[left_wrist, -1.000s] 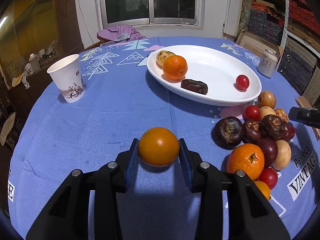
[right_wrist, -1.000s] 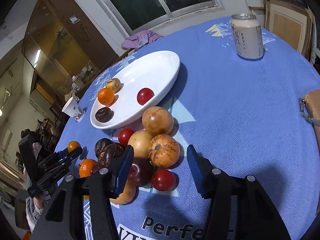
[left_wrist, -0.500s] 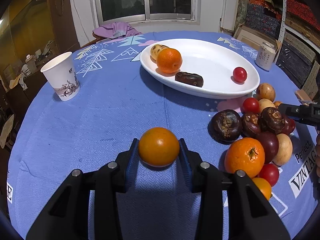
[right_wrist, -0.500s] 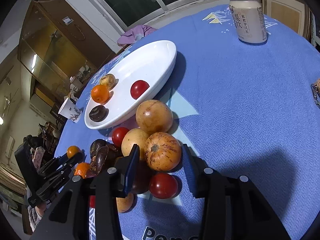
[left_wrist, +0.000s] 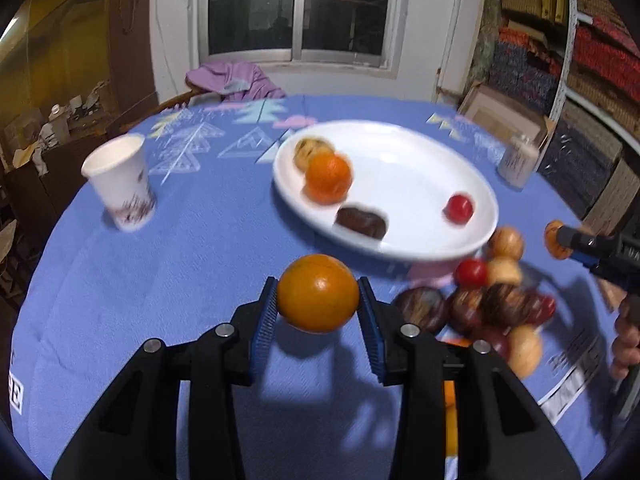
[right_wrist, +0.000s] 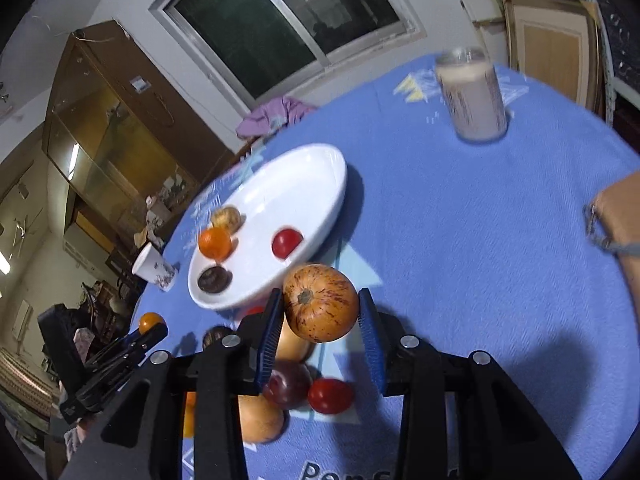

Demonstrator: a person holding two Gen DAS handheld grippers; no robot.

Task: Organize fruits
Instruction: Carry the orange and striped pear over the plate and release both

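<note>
My left gripper is shut on an orange and holds it above the blue tablecloth, short of the white plate. The jaws of my right gripper are closing, and their pads press on a speckled tan fruit, held just above the fruit pile. On the plate lie an orange, a dark fruit, a red tomato and a yellowish fruit. In the left wrist view the pile sits to the right of the plate.
A paper cup stands at the left of the table. A drink can stands far right behind the plate. A brown purse lies at the right edge. A purple cloth hangs on a chair beyond the table.
The right jaws narrowed around the speckled fruit and raised it off the pile. The left gripper rose a little with its orange still held.
</note>
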